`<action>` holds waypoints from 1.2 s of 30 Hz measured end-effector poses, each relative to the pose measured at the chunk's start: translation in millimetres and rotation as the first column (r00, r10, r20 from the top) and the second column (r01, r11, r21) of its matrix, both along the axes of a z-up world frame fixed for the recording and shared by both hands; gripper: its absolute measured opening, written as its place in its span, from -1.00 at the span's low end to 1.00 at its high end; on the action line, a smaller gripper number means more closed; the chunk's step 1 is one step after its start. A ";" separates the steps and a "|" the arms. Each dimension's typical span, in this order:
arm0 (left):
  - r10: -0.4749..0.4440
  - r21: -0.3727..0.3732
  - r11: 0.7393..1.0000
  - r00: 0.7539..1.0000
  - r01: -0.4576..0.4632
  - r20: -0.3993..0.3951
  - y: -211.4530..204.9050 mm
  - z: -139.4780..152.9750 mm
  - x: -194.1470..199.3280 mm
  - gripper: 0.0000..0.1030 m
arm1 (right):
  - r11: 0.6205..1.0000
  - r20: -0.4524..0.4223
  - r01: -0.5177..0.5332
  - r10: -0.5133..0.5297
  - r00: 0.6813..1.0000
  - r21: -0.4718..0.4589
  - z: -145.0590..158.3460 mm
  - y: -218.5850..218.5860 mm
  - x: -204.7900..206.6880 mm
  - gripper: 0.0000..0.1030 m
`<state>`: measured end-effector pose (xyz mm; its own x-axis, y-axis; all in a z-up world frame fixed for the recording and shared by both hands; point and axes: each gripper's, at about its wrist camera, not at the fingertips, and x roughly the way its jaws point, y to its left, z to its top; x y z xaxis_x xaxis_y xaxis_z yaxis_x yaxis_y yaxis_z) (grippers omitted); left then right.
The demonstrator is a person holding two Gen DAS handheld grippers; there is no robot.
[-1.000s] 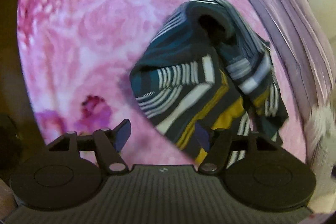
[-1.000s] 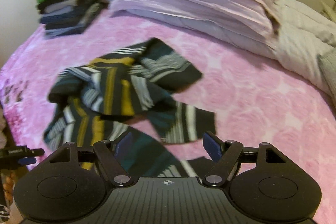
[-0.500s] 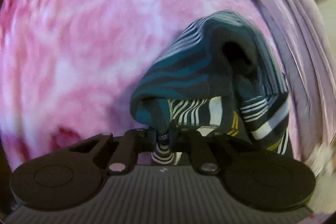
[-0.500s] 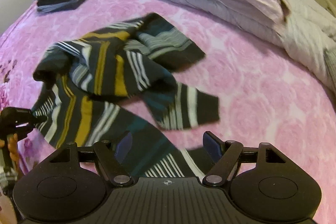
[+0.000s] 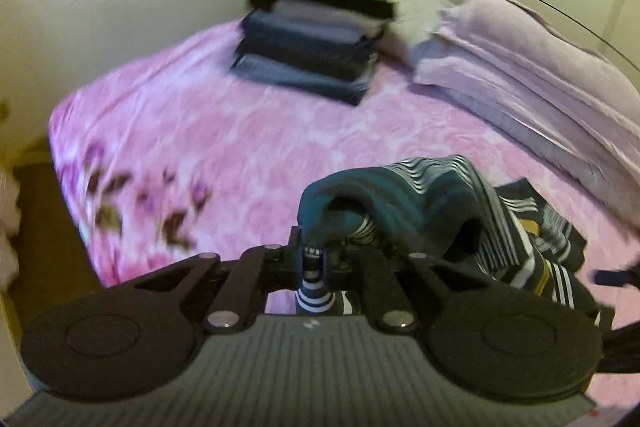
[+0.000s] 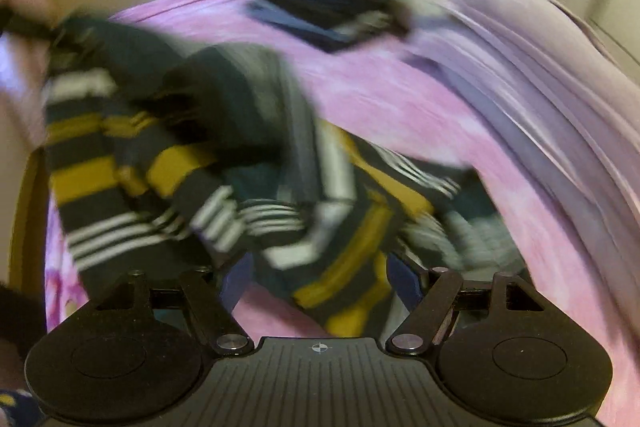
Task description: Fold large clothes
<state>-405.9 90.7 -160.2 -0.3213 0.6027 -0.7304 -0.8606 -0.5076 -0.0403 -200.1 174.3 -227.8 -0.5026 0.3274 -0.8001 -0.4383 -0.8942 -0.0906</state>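
The striped garment (image 5: 420, 203) is clamped by the left gripper (image 5: 314, 263) above the bed (image 5: 240, 131); the right gripper (image 6: 320, 277) is held wide apart, gripping nothing.

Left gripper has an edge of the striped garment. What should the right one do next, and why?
Probably bring the right gripper onto a nearby edge of the striped garment and close. Its jaws stand open with cloth bunched in front, nothing pinched, while the left gripper is shut on a fold, lifting it off the pink bedspread. A second hold would let it spread.
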 end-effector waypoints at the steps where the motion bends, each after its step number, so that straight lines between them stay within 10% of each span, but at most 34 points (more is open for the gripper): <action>1: -0.023 0.004 1.000 1.000 0.023 -0.019 3.8 3.3 4.9 -0.85 | 0.999 0.008 -0.049 0.049 0.999 0.014 -9.6 -6.3 -12.1 0.38; 5: -0.027 0.007 1.000 1.000 0.027 -0.010 10.5 -2.2 9.1 -0.85 | 0.982 0.064 -0.116 0.108 0.992 0.149 -42.8 -17.7 -43.5 0.15; 18: -0.025 -0.005 1.000 1.000 0.025 0.009 9.7 -11.0 12.3 -0.85 | 0.967 0.210 -0.224 0.195 0.958 0.122 -125.7 16.4 -87.5 0.06; 20: -0.019 -0.010 1.000 1.000 0.019 0.005 10.3 -11.8 13.9 -0.85 | 0.970 0.216 -0.222 0.198 0.956 0.095 -135.5 27.3 -90.1 -0.99; 21: -0.014 -0.011 1.000 1.000 0.014 0.004 10.6 -11.3 13.8 -0.85 | 0.976 0.214 -0.202 0.180 0.960 0.083 -135.9 33.7 -90.0 -1.00; 27: -0.027 0.019 0.999 0.999 0.027 -0.044 17.2 11.3 16.0 -0.85 | 0.981 -0.007 0.050 -0.050 0.999 0.189 -64.7 65.8 -42.2 -1.00; 36: -0.157 0.140 0.973 0.973 0.181 -0.167 44.0 86.2 37.8 -0.85 | 0.834 -0.310 0.405 -0.298 0.903 0.376 95.9 75.6 69.7 -1.00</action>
<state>-368.1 134.8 -73.9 -0.3063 0.7591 -0.5744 -0.9354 -0.3521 0.0335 -130.4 249.9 -131.9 -0.4382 0.7946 -0.4202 -0.7707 -0.5727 -0.2792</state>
